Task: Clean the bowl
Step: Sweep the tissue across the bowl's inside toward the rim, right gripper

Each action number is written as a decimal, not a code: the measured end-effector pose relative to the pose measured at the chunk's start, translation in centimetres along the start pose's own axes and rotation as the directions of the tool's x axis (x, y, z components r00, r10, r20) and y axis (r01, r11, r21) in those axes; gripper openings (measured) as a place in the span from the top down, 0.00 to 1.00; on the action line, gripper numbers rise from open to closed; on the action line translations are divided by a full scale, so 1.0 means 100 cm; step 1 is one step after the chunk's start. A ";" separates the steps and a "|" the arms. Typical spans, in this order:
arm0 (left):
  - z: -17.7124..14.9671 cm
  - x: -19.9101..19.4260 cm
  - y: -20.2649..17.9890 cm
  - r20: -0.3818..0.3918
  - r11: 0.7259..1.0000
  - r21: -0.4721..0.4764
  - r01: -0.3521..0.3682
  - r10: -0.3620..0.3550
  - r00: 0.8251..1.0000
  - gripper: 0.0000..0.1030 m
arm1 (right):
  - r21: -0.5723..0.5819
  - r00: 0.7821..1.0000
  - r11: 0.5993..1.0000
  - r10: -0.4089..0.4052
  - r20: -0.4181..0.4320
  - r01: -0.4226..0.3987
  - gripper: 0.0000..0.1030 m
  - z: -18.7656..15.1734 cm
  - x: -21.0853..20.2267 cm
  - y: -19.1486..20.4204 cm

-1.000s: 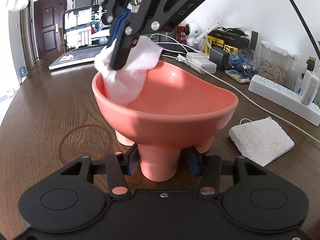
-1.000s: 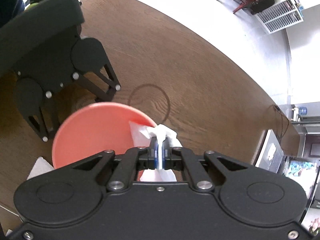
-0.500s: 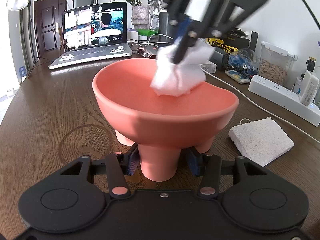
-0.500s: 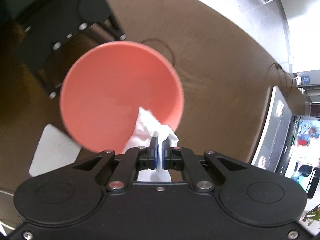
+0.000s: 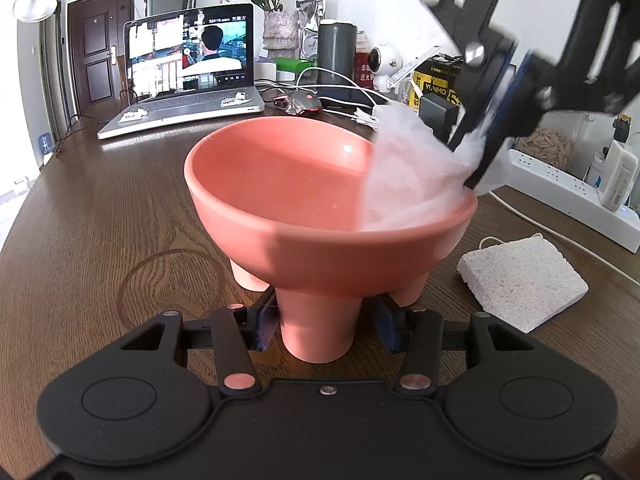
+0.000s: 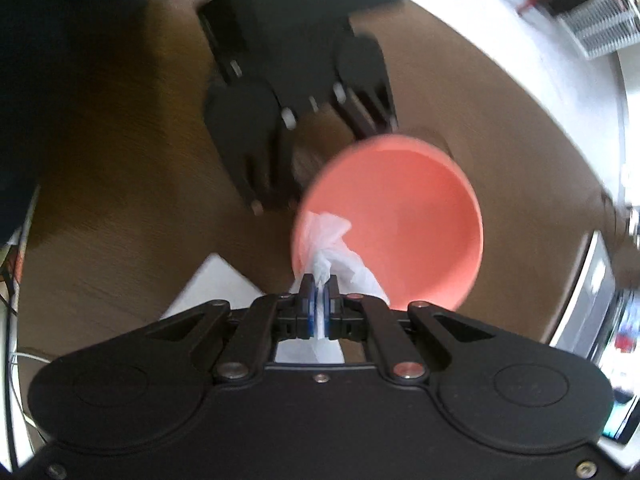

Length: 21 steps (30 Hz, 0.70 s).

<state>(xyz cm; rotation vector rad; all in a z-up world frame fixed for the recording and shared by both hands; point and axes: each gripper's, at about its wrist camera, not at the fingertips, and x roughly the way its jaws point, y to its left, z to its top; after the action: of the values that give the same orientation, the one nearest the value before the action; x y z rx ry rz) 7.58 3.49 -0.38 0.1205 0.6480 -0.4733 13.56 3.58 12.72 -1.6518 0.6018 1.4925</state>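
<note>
Since earlier frame, our right gripper (image 6: 319, 294), clamped on tissue (image 5: 412, 168), swept to right inner wall of pink footed bowl (image 5: 304, 200) on desk; wiping underway. Left gripper (image 5: 324, 324) fingers straddle bowl's foot; contact unclear.

One bowl (image 5: 332, 216), one tissue (image 5: 412, 172), one sponge (image 5: 524, 280), one laptop (image 5: 188, 76), and two hand-held grippers: left (image 5: 326, 326), right (image 6: 319, 300).
</note>
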 end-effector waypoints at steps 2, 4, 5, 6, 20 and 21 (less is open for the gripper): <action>0.000 0.000 -0.001 0.000 1.000 0.000 0.000 0.000 1.000 0.53 | -0.022 0.998 0.999 -0.029 0.058 0.030 0.98 0.013 -0.012 -0.004; 0.000 0.000 -0.001 0.000 1.000 0.001 -0.001 0.001 1.000 0.53 | -0.043 0.994 0.997 -0.054 0.095 0.058 0.98 0.022 -0.018 -0.010; 0.000 0.000 -0.001 0.000 1.000 0.001 -0.001 0.001 1.000 0.53 | -0.056 0.992 0.996 -0.063 0.109 0.069 0.98 0.027 -0.019 -0.014; 0.000 0.000 -0.001 0.000 1.000 0.001 -0.001 0.001 1.000 0.53 | -0.068 0.990 0.994 -0.072 0.123 0.080 0.98 0.031 -0.021 -0.018; -0.001 0.000 -0.002 0.000 1.000 0.002 -0.002 0.002 1.000 0.53 | -0.062 0.988 0.986 -0.153 -0.001 0.153 0.97 0.026 0.048 -0.104; 0.000 0.000 -0.002 0.000 1.000 0.002 -0.002 0.002 1.000 0.53 | -0.057 0.988 0.986 -0.155 -0.005 0.154 0.97 0.024 0.049 -0.105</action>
<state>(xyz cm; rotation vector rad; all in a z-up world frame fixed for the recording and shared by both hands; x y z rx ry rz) 7.45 3.33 -0.40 0.1233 0.6473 -0.4723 21.40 12.19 10.61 -1.7097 0.4295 1.4010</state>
